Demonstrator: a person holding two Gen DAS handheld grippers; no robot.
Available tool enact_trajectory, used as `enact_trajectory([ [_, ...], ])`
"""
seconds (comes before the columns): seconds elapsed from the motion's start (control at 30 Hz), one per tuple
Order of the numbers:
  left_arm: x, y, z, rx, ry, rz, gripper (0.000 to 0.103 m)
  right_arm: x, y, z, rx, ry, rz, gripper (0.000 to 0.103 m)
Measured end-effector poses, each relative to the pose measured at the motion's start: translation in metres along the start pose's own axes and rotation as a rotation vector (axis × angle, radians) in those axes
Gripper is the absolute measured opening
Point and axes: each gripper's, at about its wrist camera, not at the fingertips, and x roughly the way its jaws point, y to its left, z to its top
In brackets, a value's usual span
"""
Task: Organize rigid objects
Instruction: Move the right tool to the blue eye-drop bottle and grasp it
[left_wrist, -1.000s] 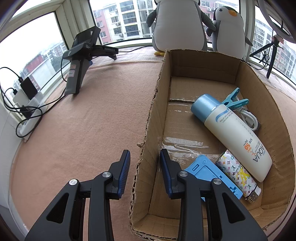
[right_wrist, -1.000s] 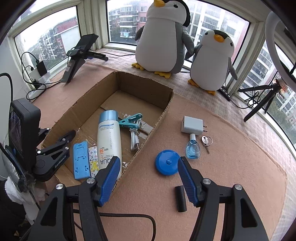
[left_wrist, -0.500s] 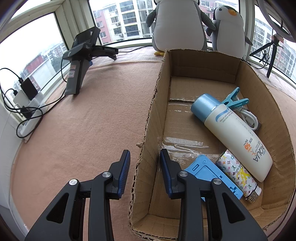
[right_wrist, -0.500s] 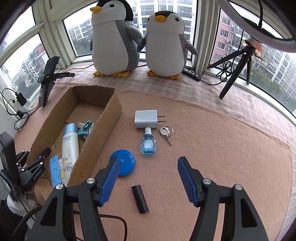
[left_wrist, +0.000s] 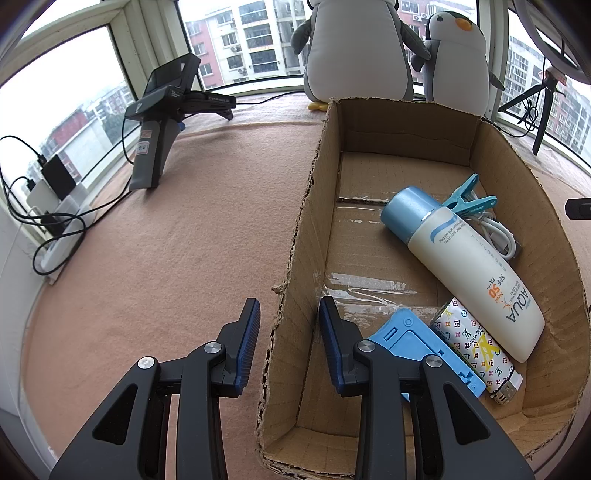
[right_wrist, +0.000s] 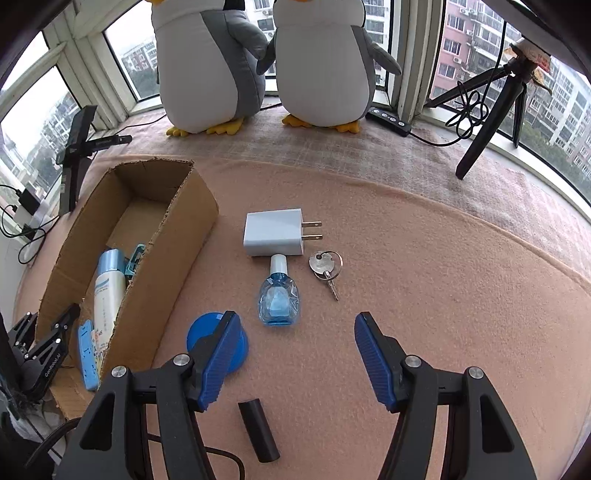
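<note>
Right gripper (right_wrist: 293, 356): jaws wide apart, empty, poised above the clear blue glass bottle (right_wrist: 277, 301) on the tan felt. Left gripper (left_wrist: 289, 345): jaws part-open, straddling the brown cardboard box (left_wrist: 295, 258) side wall, not clamped. Step in hand, likely: picking the next loose item. Next move calls for lowering and centring on the bottle. Blue round lid (right_wrist: 218, 345) partly hidden behind the left finger; black cylinder (right_wrist: 258, 430) sits below the jaws
</note>
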Motion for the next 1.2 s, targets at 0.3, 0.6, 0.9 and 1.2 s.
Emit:
enact_trajectory([
  [0.3,0.000,0.000,0.000,0.000,0.000,0.000,0.031,0.033,0.009,0.014,-0.031,0.072,-0.020,0.049],
  [0.6,0.001,0.000,0.001,0.000,0.000,0.001,0.031,0.047,0.007,0.016,-0.023,0.117,-0.036,0.033],
  [0.9,0.001,0.001,0.001,-0.001,-0.001,0.001,0.031,0.046,0.007,0.016,-0.022,0.118,-0.049,0.028],
  [1.2,0.001,0.001,0.001,-0.001,-0.001,0.001,0.031,0.027,0.003,0.005,0.016,0.089,-0.042,0.028],
])
